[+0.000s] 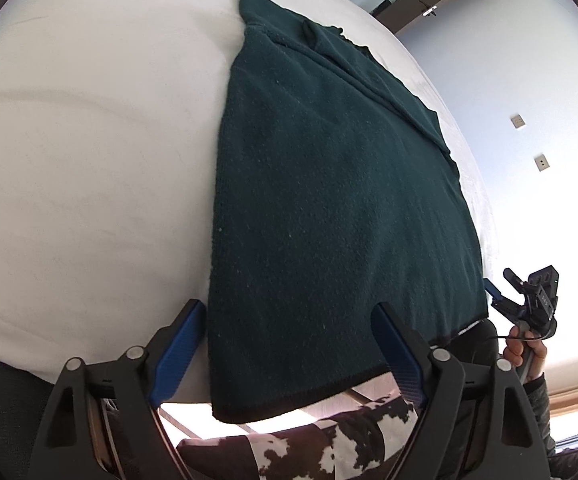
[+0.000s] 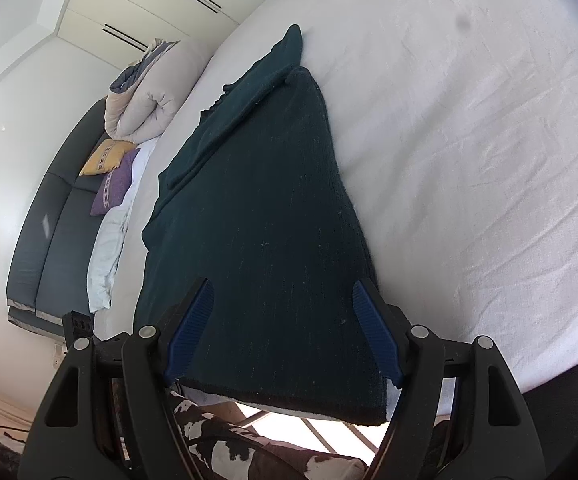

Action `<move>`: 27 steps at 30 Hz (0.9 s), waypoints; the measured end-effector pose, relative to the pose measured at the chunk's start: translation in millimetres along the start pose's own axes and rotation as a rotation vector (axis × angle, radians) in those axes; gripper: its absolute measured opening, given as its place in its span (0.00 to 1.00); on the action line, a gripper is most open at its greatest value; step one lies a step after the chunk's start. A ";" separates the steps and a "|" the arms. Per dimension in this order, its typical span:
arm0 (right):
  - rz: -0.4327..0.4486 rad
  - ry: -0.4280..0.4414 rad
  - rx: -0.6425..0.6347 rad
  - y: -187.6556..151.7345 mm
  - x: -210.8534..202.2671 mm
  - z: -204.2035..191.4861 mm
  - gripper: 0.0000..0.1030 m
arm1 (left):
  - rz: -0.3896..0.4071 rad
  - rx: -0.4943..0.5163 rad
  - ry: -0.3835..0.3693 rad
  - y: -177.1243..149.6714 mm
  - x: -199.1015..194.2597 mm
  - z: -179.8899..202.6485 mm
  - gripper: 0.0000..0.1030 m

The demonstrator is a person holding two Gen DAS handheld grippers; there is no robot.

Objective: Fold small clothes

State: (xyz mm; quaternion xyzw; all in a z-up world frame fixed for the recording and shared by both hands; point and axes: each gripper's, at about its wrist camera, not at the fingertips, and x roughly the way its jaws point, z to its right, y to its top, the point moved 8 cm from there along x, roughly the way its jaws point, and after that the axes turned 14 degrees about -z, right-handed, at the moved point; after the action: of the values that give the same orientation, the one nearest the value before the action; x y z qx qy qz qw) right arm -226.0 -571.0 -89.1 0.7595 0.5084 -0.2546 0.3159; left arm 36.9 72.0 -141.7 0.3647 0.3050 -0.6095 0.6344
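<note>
A dark green knit garment (image 1: pixel 329 208) lies flat on a white bed (image 1: pixel 89 160), folded into a long panel with a sleeve laid over its far part. Its near hem hangs slightly over the bed edge. My left gripper (image 1: pixel 289 344) is open, its blue fingers astride the hem's left corner. In the right wrist view the same garment (image 2: pixel 265 220) runs away from me. My right gripper (image 2: pixel 285 328) is open over the hem's right corner. The right gripper also shows in the left wrist view (image 1: pixel 529 300), held in a hand.
A rolled beige duvet (image 2: pixel 149 92), a yellow cushion (image 2: pixel 103 158) and a purple cushion (image 2: pixel 115 188) lie at the bed's far left by a dark headboard (image 2: pixel 49 220). A brown-and-white patterned cloth (image 1: pixel 329 440) sits below the bed edge. White sheet (image 2: pixel 469 160) spreads to the right.
</note>
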 end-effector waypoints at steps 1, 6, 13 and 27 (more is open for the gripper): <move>-0.002 0.003 0.001 -1.2 -0.7 0.0 0.70 | -0.007 0.002 -0.005 -0.6 1.4 1.1 0.75; -0.018 0.016 0.013 -3.1 -5.3 0.9 0.70 | -0.036 -0.024 -0.054 2.5 5.3 -0.6 0.54; -0.031 -0.020 0.060 -6.1 -16.7 16.1 0.70 | -0.035 -0.078 -0.108 7.0 7.6 -8.1 0.36; -0.132 -0.078 0.055 -19.6 -9.6 24.1 0.66 | -0.041 -0.064 -0.056 3.6 12.0 -6.0 0.08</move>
State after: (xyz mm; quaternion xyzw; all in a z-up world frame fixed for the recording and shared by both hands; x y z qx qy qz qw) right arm -249.3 -589.1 -102.8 0.7223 0.5376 -0.3181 0.2968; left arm 41.6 70.3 -154.6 0.3207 0.3140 -0.6222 0.6415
